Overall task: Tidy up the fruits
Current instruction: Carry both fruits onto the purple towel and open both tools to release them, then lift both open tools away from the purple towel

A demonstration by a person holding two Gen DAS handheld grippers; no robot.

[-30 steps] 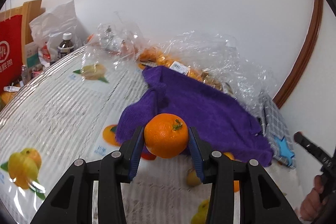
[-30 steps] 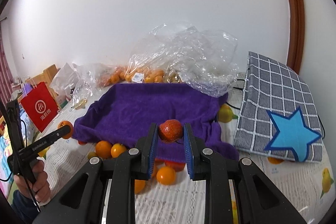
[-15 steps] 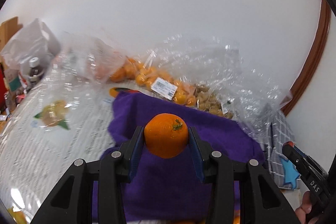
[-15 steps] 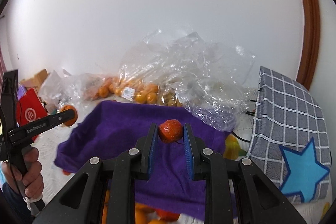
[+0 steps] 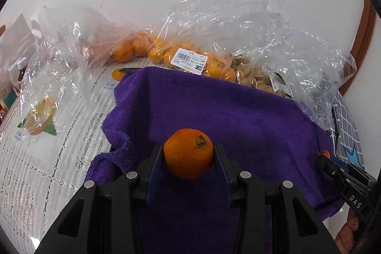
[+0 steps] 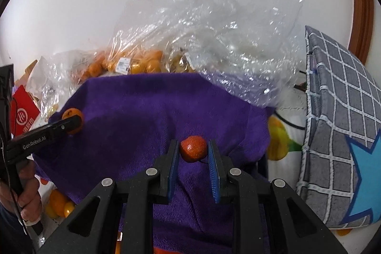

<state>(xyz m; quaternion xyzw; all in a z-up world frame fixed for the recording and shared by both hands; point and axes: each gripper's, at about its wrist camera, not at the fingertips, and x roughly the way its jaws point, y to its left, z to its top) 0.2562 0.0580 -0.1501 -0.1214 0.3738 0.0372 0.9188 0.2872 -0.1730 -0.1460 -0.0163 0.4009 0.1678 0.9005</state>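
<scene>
My left gripper [image 5: 188, 154] is shut on an orange mandarin [image 5: 188, 152] with a green stem and holds it over the purple towel [image 5: 214, 108]. My right gripper [image 6: 193, 149] is shut on a small red-orange fruit [image 6: 193, 148] above the same purple towel [image 6: 142, 111]. In the right wrist view the left gripper [image 6: 71, 123] with its mandarin [image 6: 71, 114] shows at the towel's left edge. In the left wrist view the right gripper's tip [image 5: 325, 156] shows at the towel's right edge.
Clear plastic bags of oranges [image 5: 166, 51] and pale fruit [image 5: 257, 77] lie behind the towel by the white wall. A grey checked bag with a blue star [image 6: 340, 116] stands right. Loose oranges [image 6: 57, 202] lie front left. A red bag [image 6: 22, 111] is far left.
Both grippers have moved forward and lowered over the purple towel with their fruits held. The towel now fills the lower part of both views.
</scene>
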